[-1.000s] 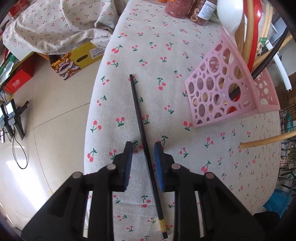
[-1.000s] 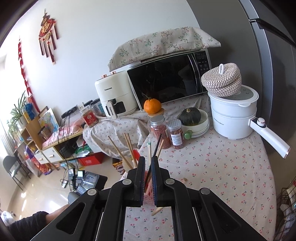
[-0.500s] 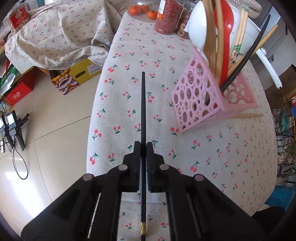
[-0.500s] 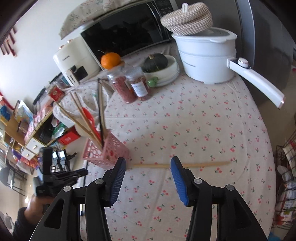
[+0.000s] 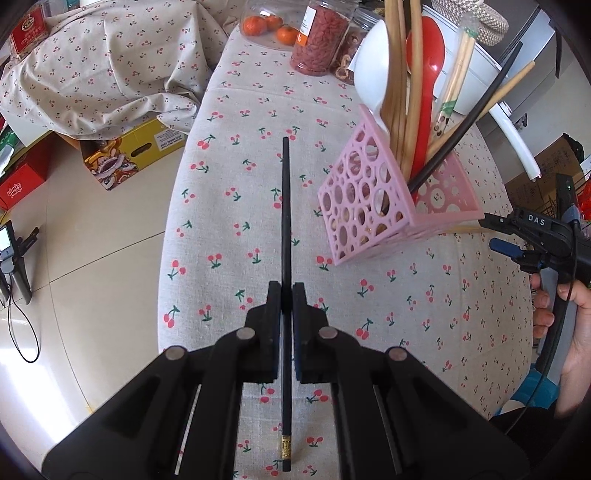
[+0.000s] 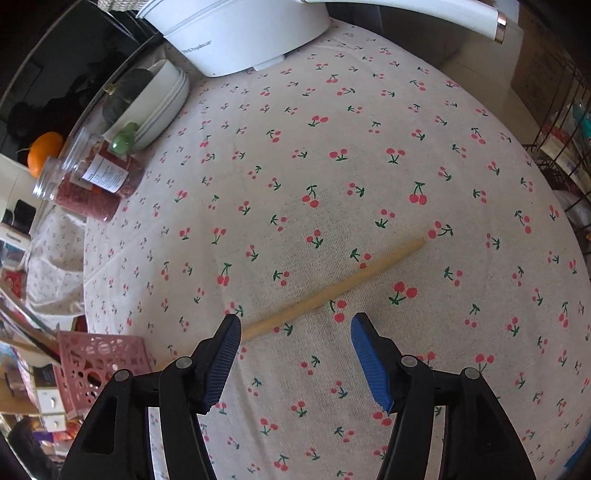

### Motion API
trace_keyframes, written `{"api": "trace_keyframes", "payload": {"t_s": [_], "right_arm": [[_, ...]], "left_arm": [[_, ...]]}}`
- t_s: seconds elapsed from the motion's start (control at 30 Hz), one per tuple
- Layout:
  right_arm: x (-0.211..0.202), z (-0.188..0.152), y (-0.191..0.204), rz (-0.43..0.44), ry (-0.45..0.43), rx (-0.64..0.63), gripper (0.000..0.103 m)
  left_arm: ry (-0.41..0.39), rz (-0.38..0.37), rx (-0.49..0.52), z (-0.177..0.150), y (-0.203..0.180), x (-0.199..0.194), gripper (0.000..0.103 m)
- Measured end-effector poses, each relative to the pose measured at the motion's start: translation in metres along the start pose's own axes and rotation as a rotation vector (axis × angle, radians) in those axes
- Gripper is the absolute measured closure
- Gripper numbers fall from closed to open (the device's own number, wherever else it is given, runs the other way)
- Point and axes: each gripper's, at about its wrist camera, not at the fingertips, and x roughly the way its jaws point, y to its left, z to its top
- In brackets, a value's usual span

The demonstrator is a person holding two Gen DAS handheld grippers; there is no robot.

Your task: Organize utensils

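Note:
My left gripper is shut on a black chopstick and holds it above the cherry-print tablecloth, pointing away from me. The pink perforated utensil holder stands to its right, holding spoons and several chopsticks. My right gripper is open just above a wooden chopstick that lies flat on the cloth; the stick's near end runs under the left finger. The right gripper also shows at the right edge of the left wrist view. The holder shows in the right wrist view.
Two spice jars, stacked white bowls and a white electric pot stand at the table's far side. Oranges sit behind the holder. The table edge drops to the floor on the left, with boxes there.
My left gripper closed on the black chopstick and lifted it. My right gripper opened, left the holder and came down over the wooden chopstick on the cloth.

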Motion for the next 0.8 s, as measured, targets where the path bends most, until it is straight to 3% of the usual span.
{"api": "trace_keyframes", "payload": {"t_s": [0.13,0.27,0.3,0.37,0.43,0.53,0.67,0.8], "right_arm": [[0.01,0.004,0.017,-0.126,-0.065,-0.011,0.038],[0.02,-0.002,0.039,-0.256,-0.086,-0.134,0.04],[0.021,-0.004,0.043,-0.268,-0.089,-0.168,0.044],[0.019,-0.005,0.044,-0.242,-0.088,-0.218,0.055],[0.016,-0.005,0.04,-0.214,-0.075,-0.251,0.076],[0.011,-0.002,0.026,-0.148,-0.039,-0.296,0.093],[0.005,-0.003,0.005,-0.048,0.058,-0.356,0.096],[-0.004,-0.01,-0.01,-0.036,0.07,-0.338,0.094]], "left_arm": [[0.002,-0.007,-0.005,-0.001,0.003,-0.001,0.097],[0.003,-0.014,-0.013,-0.001,0.007,-0.001,0.097],[0.004,-0.015,-0.015,-0.001,0.008,-0.001,0.097],[0.005,-0.018,-0.019,0.0,0.01,-0.001,0.097],[0.005,-0.021,-0.022,0.0,0.012,-0.001,0.097],[0.001,-0.025,-0.025,0.0,0.012,-0.003,0.097],[0.0,-0.029,-0.024,-0.002,0.011,-0.004,0.097],[0.01,-0.025,-0.031,-0.002,0.01,-0.001,0.097]]}}
